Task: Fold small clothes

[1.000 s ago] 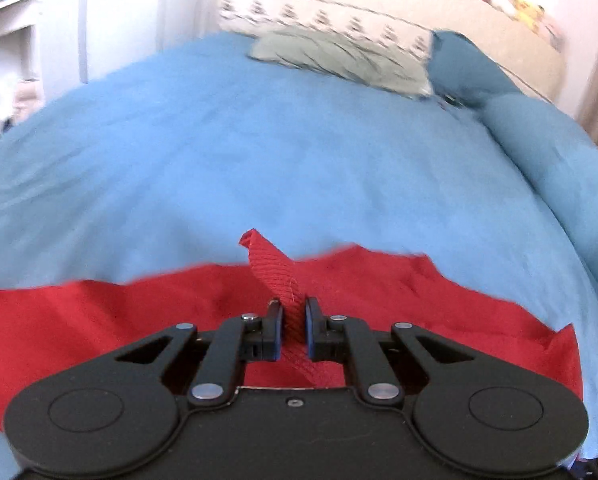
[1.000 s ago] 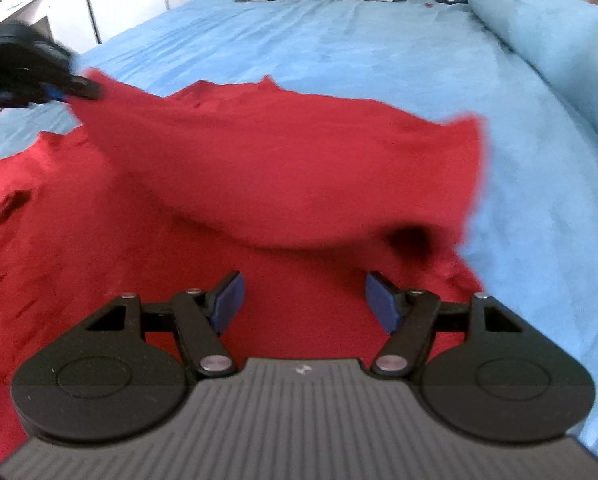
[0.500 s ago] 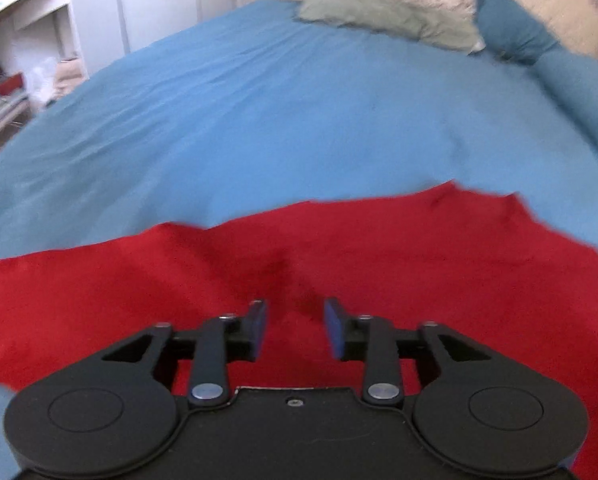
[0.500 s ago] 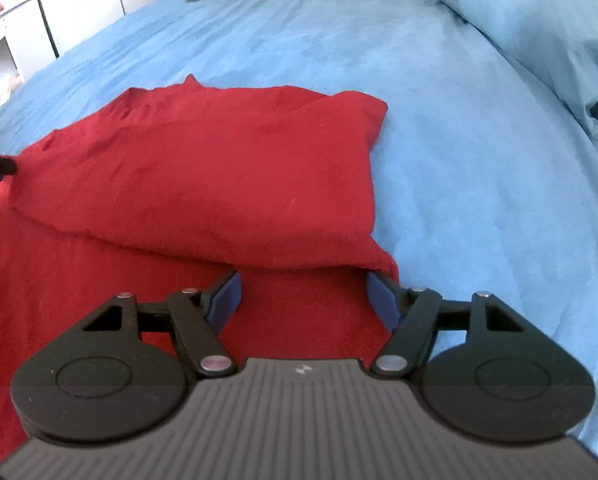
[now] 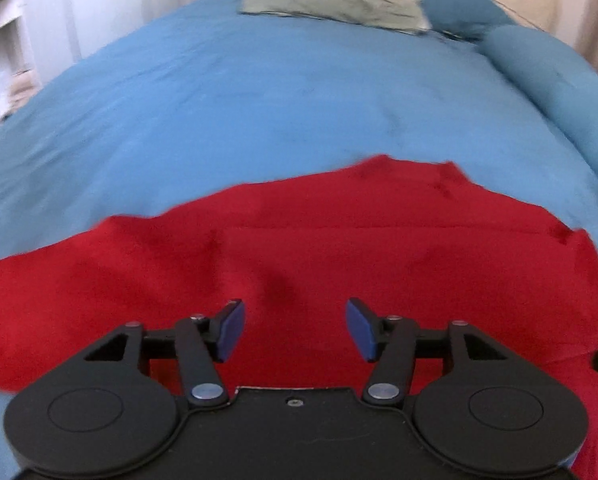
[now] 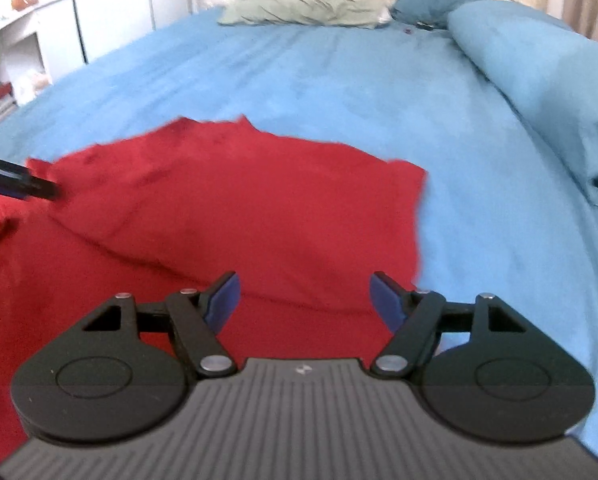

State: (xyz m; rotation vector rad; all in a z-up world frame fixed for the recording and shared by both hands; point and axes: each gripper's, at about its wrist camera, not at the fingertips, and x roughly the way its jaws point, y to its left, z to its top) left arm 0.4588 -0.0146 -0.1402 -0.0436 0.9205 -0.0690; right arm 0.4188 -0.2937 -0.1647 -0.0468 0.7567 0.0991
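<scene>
Released a second before from the left hand-held gripper (image 5: 295, 330), whose jaws had just been opening and now stood apart with nothing between them, the red cotton garment (image 6: 235, 216) lay folded over itself on the blue bed sheet (image 6: 339, 84). Earlier its pinched edge was still held aloft. The right hand-held gripper (image 6: 305, 300) hovered spread wide and empty over the fold. The upper layer sat loose and rumpled; a careless pass from either gripper could likely drag it askew and undo the fold.
</scene>
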